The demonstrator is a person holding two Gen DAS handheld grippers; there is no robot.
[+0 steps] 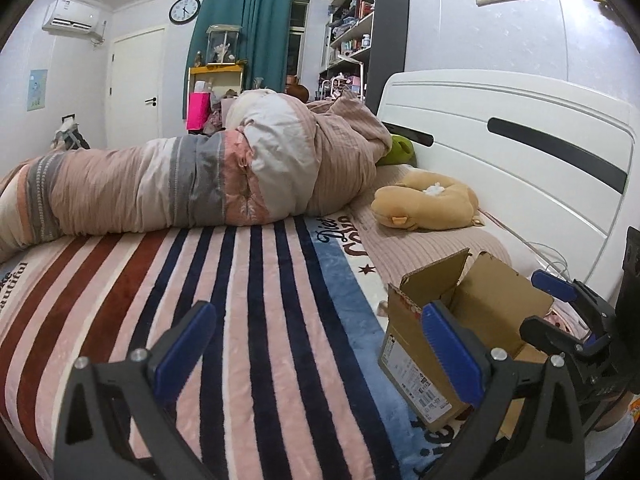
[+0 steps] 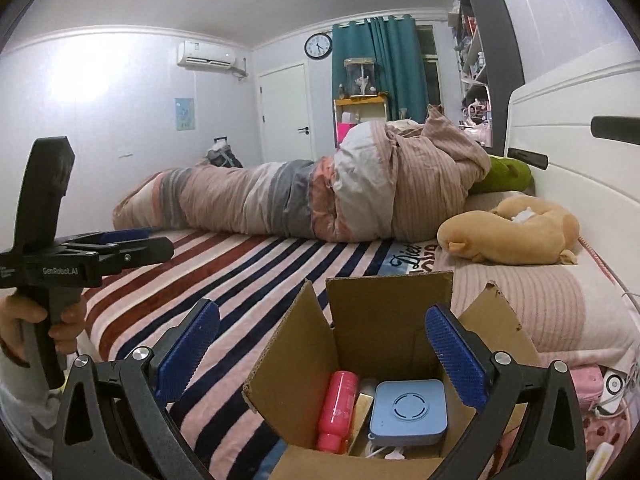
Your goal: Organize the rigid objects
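An open brown cardboard box (image 2: 372, 364) sits on the bed at the lower centre of the right wrist view, its flaps standing up and splayed outward. Inside it, a pink plastic bottle (image 2: 338, 410) leans at the left, a square pale-blue plastic device with a round grille (image 2: 408, 412) lies just beside it at the right, and something pale and gold shows between them, too hidden to identify. In the left wrist view the same box (image 1: 472, 320) appears at the lower right, a printed label on its near side.

The right gripper (image 2: 322, 354) hangs above the box with its blue-padded jaws wide apart and nothing between them; the right pad is over the box opening, the left pad over the blanket. The left gripper (image 1: 320, 356) is also spread wide and empty, over the striped fleece blanket in pink, red and navy (image 1: 240, 300), with its right pad in front of the box. From the right wrist view it shows at the left edge, held by a hand (image 2: 38, 332).

Beyond the box, a tan plush toy (image 2: 512, 232) lies near the white headboard (image 1: 520, 152), a green plush (image 2: 504, 174) behind it. A rolled pink-and-grey duvet (image 1: 180, 188) stretches across the bed. A round wall clock (image 1: 184, 10) hangs beside teal curtains (image 1: 240, 36).
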